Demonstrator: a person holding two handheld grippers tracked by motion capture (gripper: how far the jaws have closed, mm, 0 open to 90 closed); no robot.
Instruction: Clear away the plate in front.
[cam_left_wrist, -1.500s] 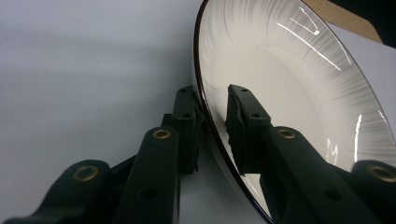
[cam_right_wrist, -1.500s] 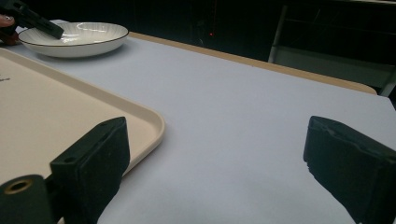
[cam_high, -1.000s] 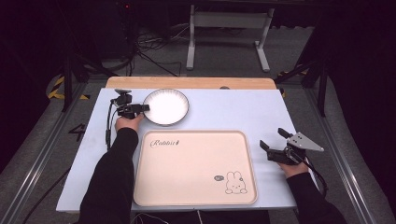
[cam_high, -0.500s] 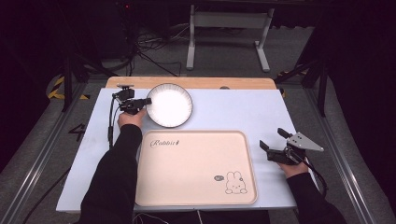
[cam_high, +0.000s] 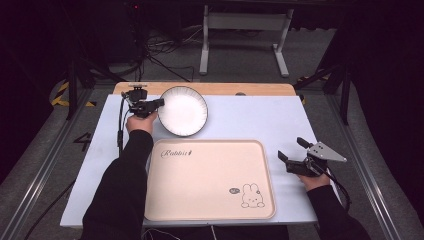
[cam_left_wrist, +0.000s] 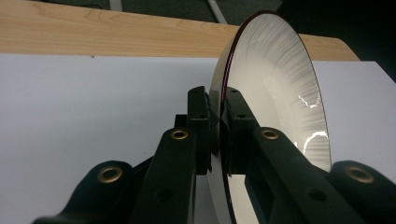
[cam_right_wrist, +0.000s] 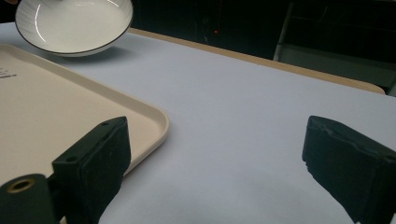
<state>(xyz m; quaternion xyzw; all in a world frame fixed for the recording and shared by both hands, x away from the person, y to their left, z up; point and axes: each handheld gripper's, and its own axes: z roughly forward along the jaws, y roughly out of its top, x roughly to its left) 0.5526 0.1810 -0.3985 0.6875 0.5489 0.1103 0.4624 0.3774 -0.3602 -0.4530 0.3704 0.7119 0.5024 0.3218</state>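
Note:
A white ribbed bowl (cam_high: 183, 110) with a dark rim hangs above the far left of the table, off the surface. My left gripper (cam_high: 156, 104) is shut on its left rim. In the left gripper view the two pads (cam_left_wrist: 200, 116) pinch the thin rim of the bowl (cam_left_wrist: 275, 98) from both sides. In the right gripper view the bowl (cam_right_wrist: 72, 23) floats at the top left, its shadow on the table below it. My right gripper (cam_high: 291, 149) rests open at the table's right side, just right of the cream tray (cam_high: 200, 175), nothing between its jaws.
The cream tray (cam_right_wrist: 42, 112), printed with a rabbit (cam_high: 251, 195), lies at the front middle of the pale table sheet (cam_high: 260, 120). A wooden strip (cam_high: 260, 89) runs along the far table edge. Cables and a metal stand (cam_high: 240, 30) sit on the floor beyond.
My left gripper has lifted the bowl off the table and carried it slightly right, toward the tray. The right gripper has stayed put.

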